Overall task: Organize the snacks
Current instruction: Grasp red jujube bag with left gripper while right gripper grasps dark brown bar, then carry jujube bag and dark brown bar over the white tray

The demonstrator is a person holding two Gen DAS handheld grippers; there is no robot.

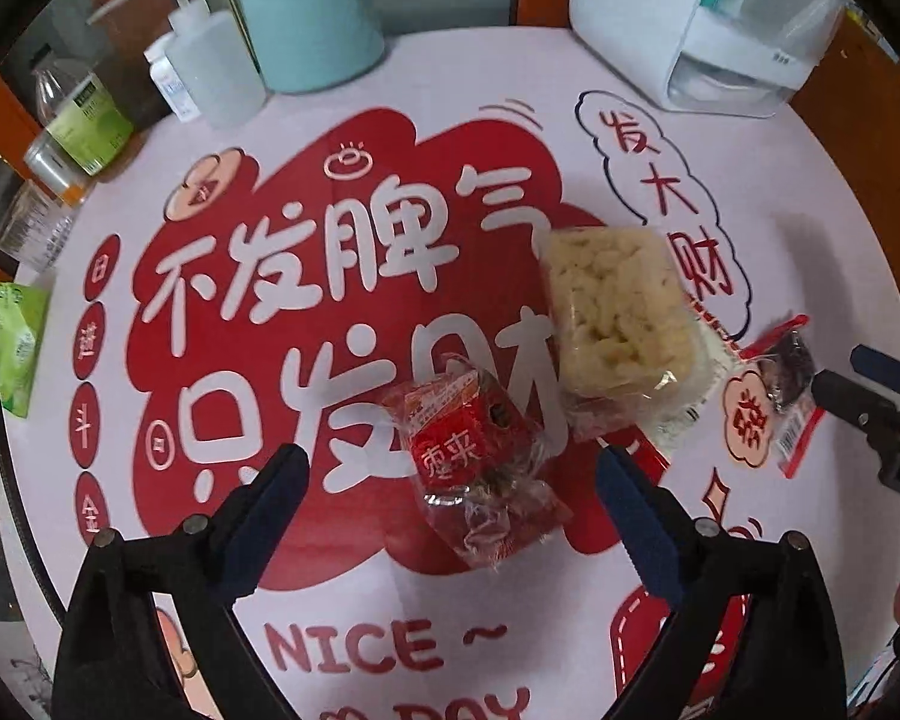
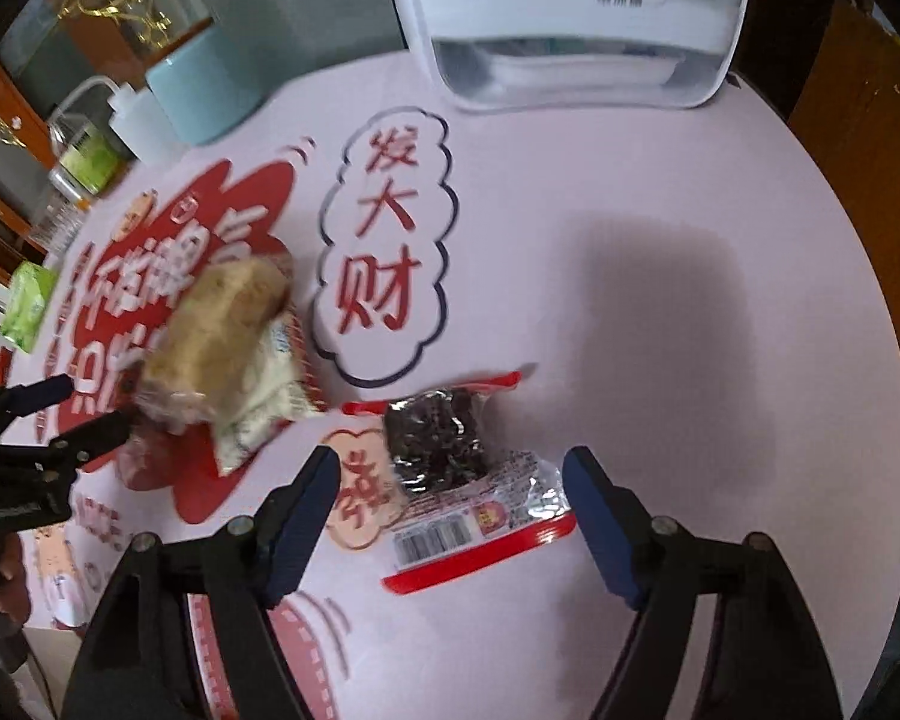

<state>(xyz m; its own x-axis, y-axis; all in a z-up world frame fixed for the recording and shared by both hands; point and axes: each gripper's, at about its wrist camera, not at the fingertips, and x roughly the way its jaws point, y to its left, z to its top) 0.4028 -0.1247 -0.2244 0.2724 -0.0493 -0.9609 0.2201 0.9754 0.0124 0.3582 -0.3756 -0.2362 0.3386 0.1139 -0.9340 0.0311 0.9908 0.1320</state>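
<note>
Three snack packets lie on the round printed table mat [image 1: 390,192]. A red packet [image 1: 480,468] sits between the fingers of my left gripper [image 1: 450,456], which is open with a gap on each side. Beyond it lies a pale yellow puffed-cake packet [image 1: 615,318], partly over the red one. My right gripper [image 2: 452,456] is open around a dark snack packet with red edges [image 2: 450,468], its pads clear of the wrapper. The left wrist view shows that dark packet [image 1: 789,384] at the far right, with the right gripper [image 1: 840,369] beside it.
At the back of the table stand a white appliance [image 1: 708,30], a teal container [image 1: 312,24], a white squeeze bottle [image 1: 222,66] and a green-labelled bottle [image 1: 78,114]. A green tissue pack [image 1: 12,348] lies at the left edge. Bare mat [image 2: 690,300] spreads right of the dark packet.
</note>
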